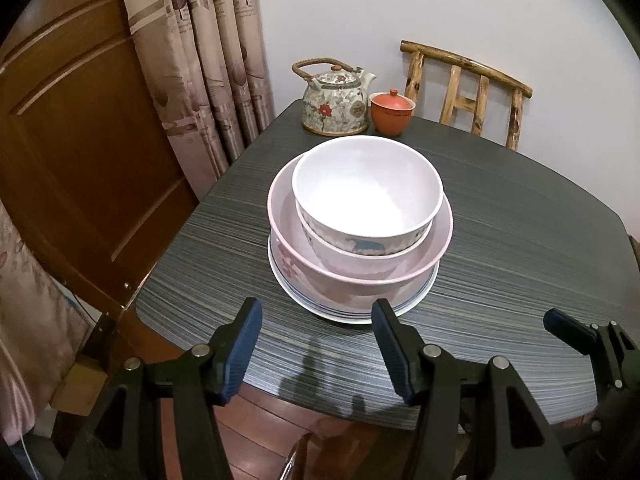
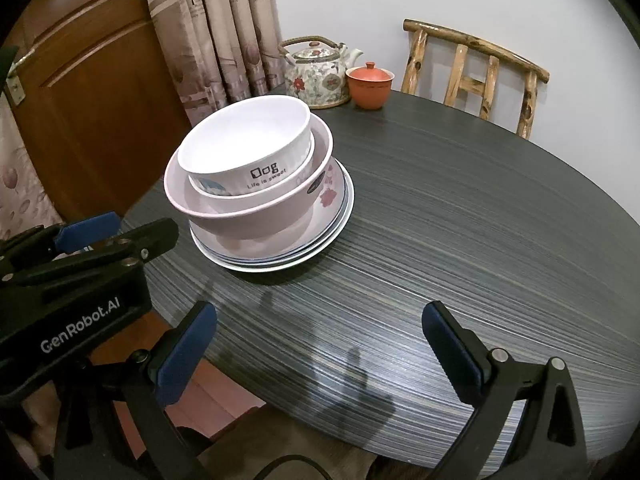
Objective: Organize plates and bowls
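Observation:
A stack stands on the dark round table [image 1: 500,264]: white blue-rimmed plates [image 1: 352,312] at the bottom, a wide pink bowl [image 1: 320,268] on them, and a white bowl [image 1: 368,188] nested on top. In the right wrist view the stack shows as plates [image 2: 280,256], pink bowl [image 2: 248,220] and white bowl [image 2: 244,148] with "Dog" lettering. My left gripper [image 1: 316,344] is open and empty just in front of the stack. My right gripper [image 2: 320,344] is open and empty over the table's near edge, right of the stack.
A flowered teapot [image 1: 336,104] and a lidded red cup [image 1: 390,114] stand at the table's far edge. A wooden chair [image 1: 468,92] is behind the table. A wooden door [image 1: 80,140] and curtains [image 1: 208,52] are to the left.

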